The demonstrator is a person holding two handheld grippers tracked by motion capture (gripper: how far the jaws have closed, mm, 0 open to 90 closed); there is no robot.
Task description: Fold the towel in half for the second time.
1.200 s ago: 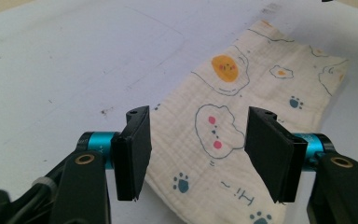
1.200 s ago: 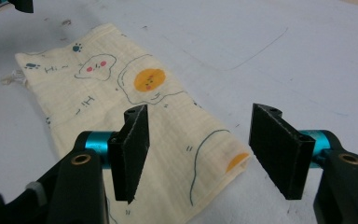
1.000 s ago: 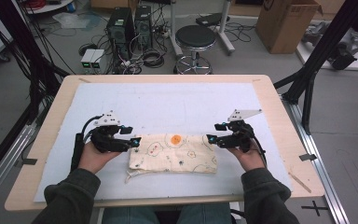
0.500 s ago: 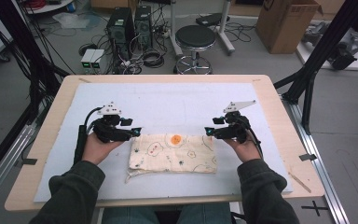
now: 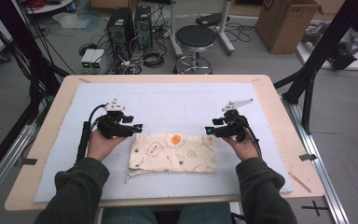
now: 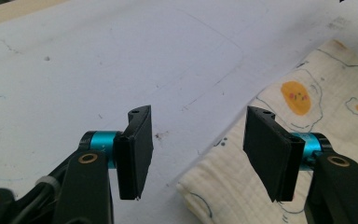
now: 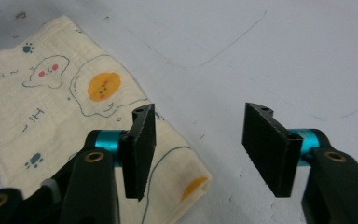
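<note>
The cloth is lying folded flat on the white mat, toward the near edge of the table and about midway between its side edges. The left gripper and right gripper are hovering at its two far corners, both with jaws apart and gripping nothing, the right one's having just been closing a bit. My guess is each is straddling only a corner tip, so they're risking pinching just the top layer, or the mat too, and the fold slumping open.

The cloth bore a handwritten "Hi~" near its printed egg figure in the right gripper view; nothing else was legible.
</note>
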